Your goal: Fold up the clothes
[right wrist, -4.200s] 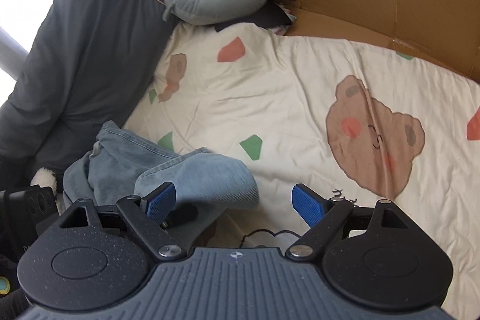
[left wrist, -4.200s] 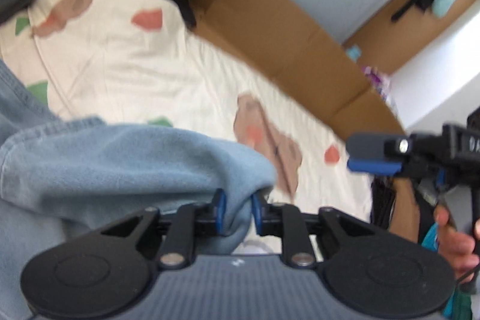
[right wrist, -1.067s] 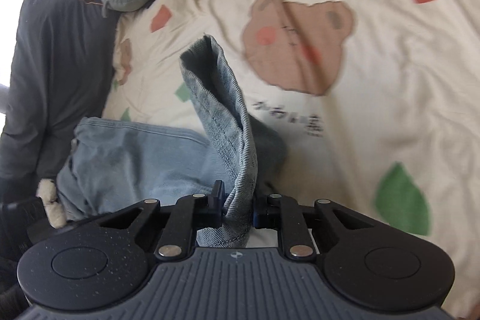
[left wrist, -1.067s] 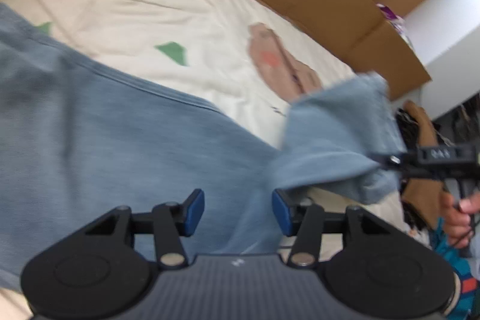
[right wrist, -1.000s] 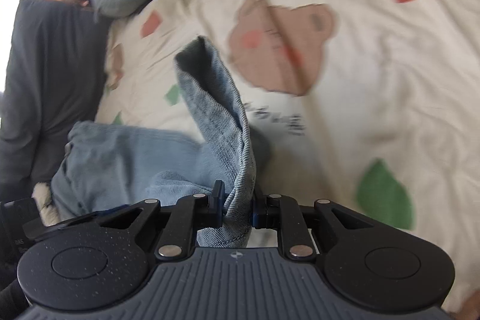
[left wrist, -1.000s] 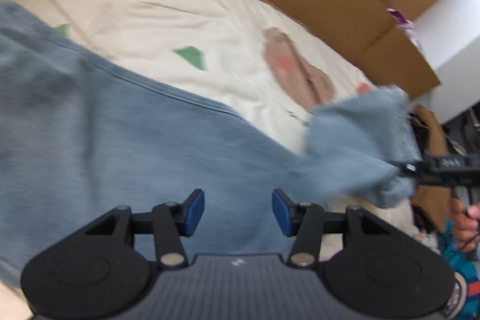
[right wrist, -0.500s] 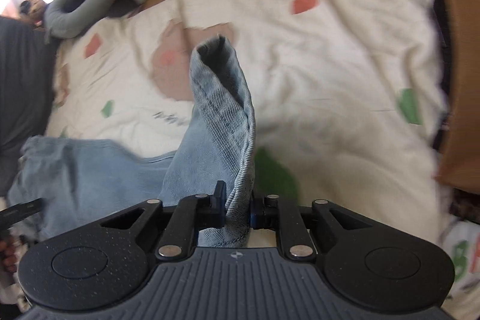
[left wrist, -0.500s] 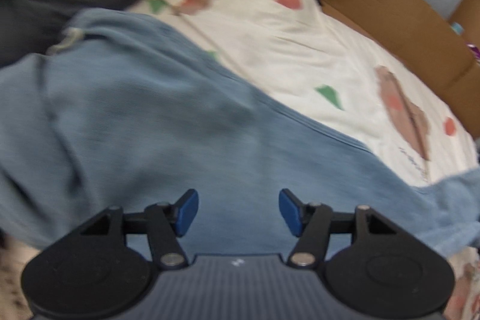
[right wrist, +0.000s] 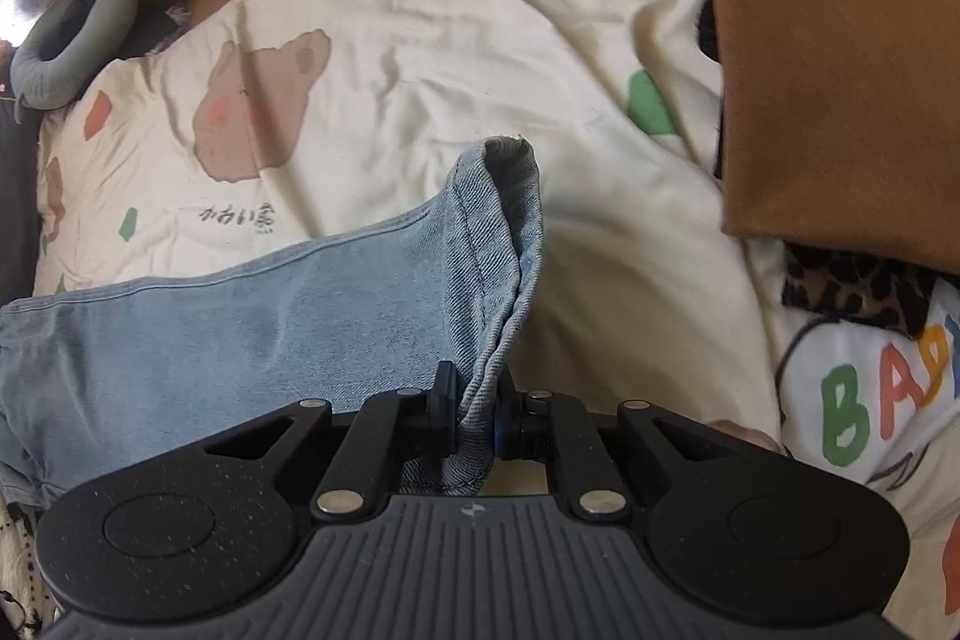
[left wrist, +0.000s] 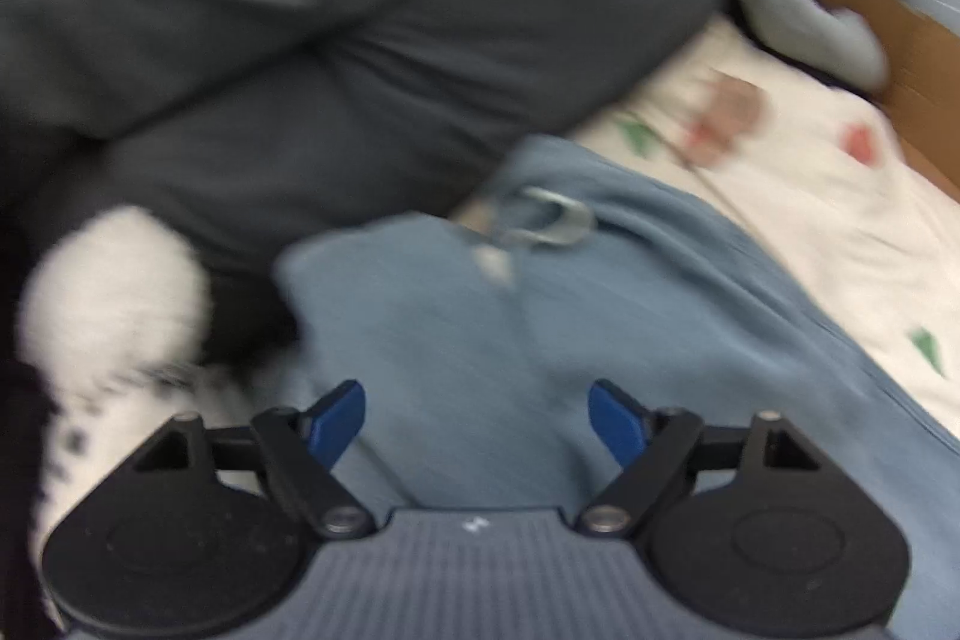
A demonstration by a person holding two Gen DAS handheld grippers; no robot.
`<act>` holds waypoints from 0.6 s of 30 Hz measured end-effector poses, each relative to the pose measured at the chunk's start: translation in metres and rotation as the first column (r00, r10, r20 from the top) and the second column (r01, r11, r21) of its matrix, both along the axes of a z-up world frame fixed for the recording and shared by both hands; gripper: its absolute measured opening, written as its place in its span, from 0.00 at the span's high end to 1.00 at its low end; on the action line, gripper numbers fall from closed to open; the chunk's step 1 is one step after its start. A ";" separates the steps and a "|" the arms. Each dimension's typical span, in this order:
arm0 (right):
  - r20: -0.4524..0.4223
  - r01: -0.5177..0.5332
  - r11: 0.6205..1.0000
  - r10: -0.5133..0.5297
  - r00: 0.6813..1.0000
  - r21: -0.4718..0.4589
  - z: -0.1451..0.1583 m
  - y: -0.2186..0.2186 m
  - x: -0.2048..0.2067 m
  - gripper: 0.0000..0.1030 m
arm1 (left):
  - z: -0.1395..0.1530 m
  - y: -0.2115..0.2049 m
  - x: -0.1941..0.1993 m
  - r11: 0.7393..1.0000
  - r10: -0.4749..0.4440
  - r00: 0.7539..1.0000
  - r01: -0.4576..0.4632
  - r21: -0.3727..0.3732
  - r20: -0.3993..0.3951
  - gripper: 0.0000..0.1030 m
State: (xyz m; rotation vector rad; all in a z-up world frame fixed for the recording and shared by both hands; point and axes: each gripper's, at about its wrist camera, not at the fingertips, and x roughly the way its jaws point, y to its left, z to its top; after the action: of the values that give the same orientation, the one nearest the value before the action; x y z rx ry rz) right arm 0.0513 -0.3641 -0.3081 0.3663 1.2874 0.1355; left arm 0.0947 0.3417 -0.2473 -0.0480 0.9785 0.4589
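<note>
Denim jeans (right wrist: 252, 316) lie stretched across the bed (right wrist: 540, 40), one hem pinched tight in the right claw (right wrist: 474, 415). Over the waistband end the left claw (left wrist: 477, 415) is opening, nothing between its pads. Best to keep the leg taut and flat while the left claw takes the waistband squarely.

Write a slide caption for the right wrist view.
Right gripper pinches the hem of light blue jeans stretched over a bear-print bedsheet.
</note>
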 end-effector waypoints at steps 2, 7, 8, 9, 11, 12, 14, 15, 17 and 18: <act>0.000 0.002 1.000 -0.002 1.000 -0.010 -0.001 -0.002 -0.002 0.91 | 0.000 0.018 0.000 0.998 0.055 0.998 -0.055 0.006 0.015 0.15; -0.005 -0.001 1.000 0.001 1.000 -0.030 -0.003 -0.004 -0.004 0.91 | -0.009 0.051 0.004 0.984 0.174 0.985 -0.173 -0.028 0.006 0.14; -0.007 -0.001 0.999 0.001 1.000 -0.032 -0.004 -0.005 -0.005 0.91 | -0.012 0.055 0.005 0.983 0.181 0.983 -0.181 -0.036 0.000 0.14; -0.008 -0.001 0.999 0.000 1.000 -0.033 -0.004 -0.006 -0.005 0.91 | -0.015 0.058 0.005 0.981 0.188 0.982 -0.189 -0.045 -0.007 0.14; -0.010 0.000 0.999 0.000 1.000 -0.036 -0.004 -0.007 -0.007 0.91 | -0.021 0.065 0.007 0.977 0.200 0.980 -0.201 -0.072 -0.015 0.14; -0.011 -0.001 0.999 0.000 1.000 -0.039 -0.004 -0.007 -0.007 0.91 | -0.024 0.067 0.008 0.974 0.205 0.979 -0.205 -0.091 -0.016 0.13; -0.012 -0.002 0.999 0.002 1.000 -0.045 -0.004 -0.008 -0.008 0.91 | -0.030 0.068 0.008 0.969 0.203 0.979 -0.204 -0.138 -0.020 0.13; -0.016 0.000 0.999 -0.001 1.000 -0.050 -0.004 -0.009 -0.009 0.91 | -0.033 0.068 0.009 0.968 0.197 0.980 -0.199 -0.154 -0.026 0.13; -0.024 0.006 0.998 -0.007 1.000 -0.058 -0.005 -0.012 -0.011 0.91 | -0.038 0.063 0.012 0.971 0.179 0.983 -0.181 -0.158 -0.028 0.14; -0.029 0.010 0.998 -0.011 1.000 -0.064 -0.005 -0.013 -0.012 0.91 | -0.041 0.060 0.013 0.972 0.170 0.985 -0.173 -0.159 -0.029 0.17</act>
State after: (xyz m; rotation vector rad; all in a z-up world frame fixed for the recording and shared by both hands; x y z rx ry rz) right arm 0.0392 -0.3776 -0.3134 0.3215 1.3156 0.0803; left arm 0.1079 0.4018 -0.2886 -0.2770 1.0297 0.5382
